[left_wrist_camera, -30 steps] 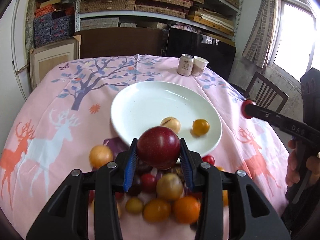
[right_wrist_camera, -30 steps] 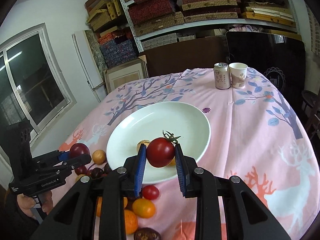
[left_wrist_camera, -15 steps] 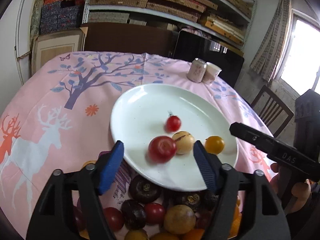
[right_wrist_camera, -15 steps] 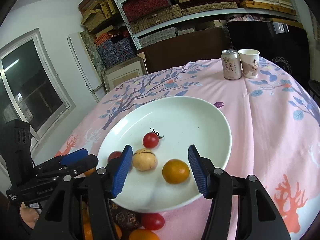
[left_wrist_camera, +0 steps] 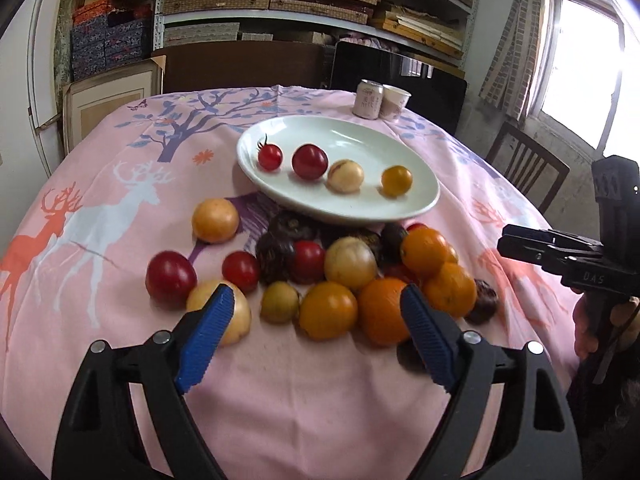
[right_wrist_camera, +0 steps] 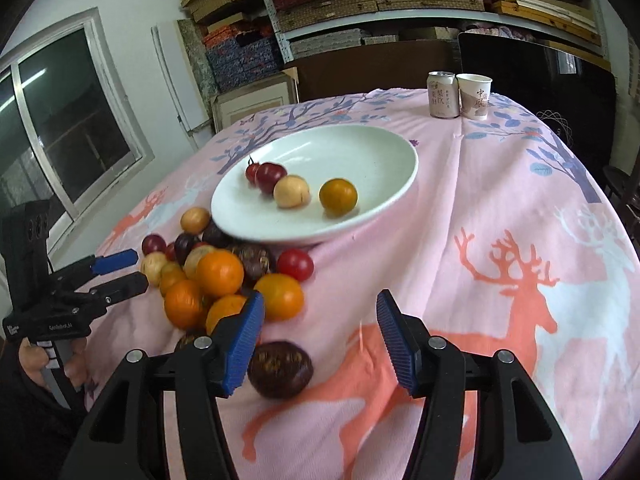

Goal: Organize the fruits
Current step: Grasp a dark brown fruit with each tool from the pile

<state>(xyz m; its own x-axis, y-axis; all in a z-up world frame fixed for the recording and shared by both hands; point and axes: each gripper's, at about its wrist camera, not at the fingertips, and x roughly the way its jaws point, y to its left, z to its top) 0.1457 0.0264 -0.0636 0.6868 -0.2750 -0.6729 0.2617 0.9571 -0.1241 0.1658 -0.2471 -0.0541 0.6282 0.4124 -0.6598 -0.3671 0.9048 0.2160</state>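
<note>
A white plate (left_wrist_camera: 360, 136) (right_wrist_camera: 360, 148) holds a small stemmed tomato (left_wrist_camera: 270, 156), a dark red fruit (left_wrist_camera: 309, 161), a pale round fruit (left_wrist_camera: 345, 176) and a yellow-orange fruit (left_wrist_camera: 396, 181) (right_wrist_camera: 338, 196). A pile of several oranges, tomatoes and dark fruits (left_wrist_camera: 344, 276) (right_wrist_camera: 220, 276) lies on the cloth in front of the plate. My left gripper (left_wrist_camera: 316, 332) is open and empty, just before the pile. My right gripper (right_wrist_camera: 318, 340) is open and empty, with a dark purple fruit (right_wrist_camera: 280, 368) beside its left finger.
A drink can (left_wrist_camera: 367, 99) (right_wrist_camera: 443, 94) and a paper cup (left_wrist_camera: 395, 102) (right_wrist_camera: 474, 96) stand at the far edge of the pink deer-print tablecloth (right_wrist_camera: 500, 240). A wooden chair (left_wrist_camera: 524, 168) stands at the right. Shelves with boxes line the back wall.
Both grippers let go of their fruits onto the plate, opened wide and pulled back toward the near side. The dark red fruit and the stemmed tomato now lie on the plate.
</note>
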